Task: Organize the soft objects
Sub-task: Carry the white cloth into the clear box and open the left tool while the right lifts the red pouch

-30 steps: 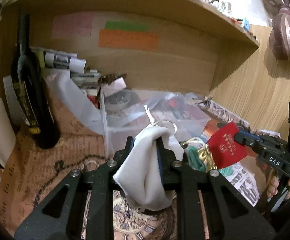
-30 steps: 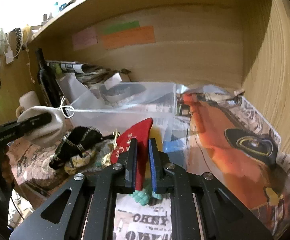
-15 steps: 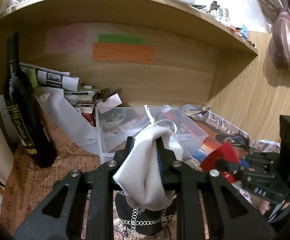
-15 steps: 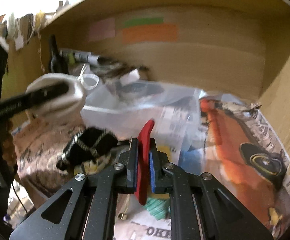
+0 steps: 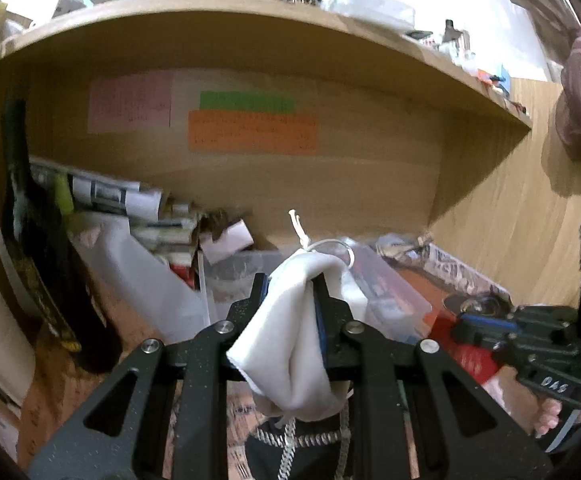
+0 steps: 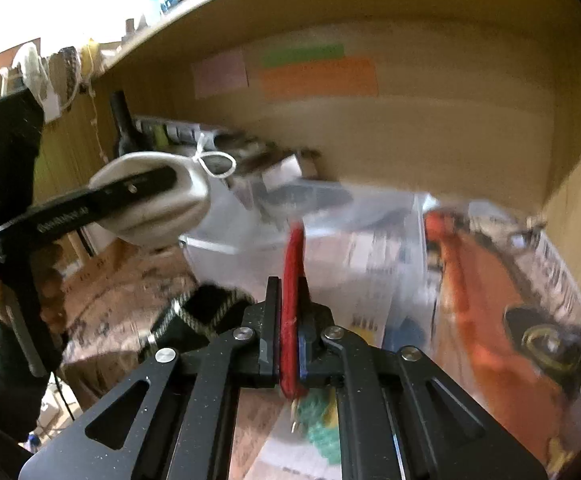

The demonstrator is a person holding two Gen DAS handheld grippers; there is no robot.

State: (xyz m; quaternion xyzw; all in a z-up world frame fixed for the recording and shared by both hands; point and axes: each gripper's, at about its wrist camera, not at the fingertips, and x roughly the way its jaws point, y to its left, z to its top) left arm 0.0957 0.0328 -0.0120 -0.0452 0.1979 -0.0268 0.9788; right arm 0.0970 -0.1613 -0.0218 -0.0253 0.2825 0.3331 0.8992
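Note:
My left gripper [image 5: 290,280] is shut on a white drawstring pouch [image 5: 294,344], held in the air in front of the clear plastic bin [image 5: 386,292]. The pouch also shows in the right wrist view [image 6: 150,200], high at the left. My right gripper [image 6: 289,284] is shut on a flat red pouch [image 6: 292,264], held edge-on above the desk before the bin [image 6: 330,248]. It also shows in the left wrist view [image 5: 466,356], at the right. A black chain-trimmed pouch [image 6: 206,308] and a green knitted piece [image 6: 322,436] lie on the desk below.
A dark wine bottle [image 5: 38,264] stands at the left. Rolled papers and clutter [image 5: 130,204] fill the back of the shelf nook. A newspaper with an orange car picture [image 6: 490,300] covers the desk at the right. Wooden walls close in at the back and right.
Both grippers have risen with their pouches. The white pouch now sits higher over the bin front. The red pouch has turned edge-on and moved up and toward the bin.

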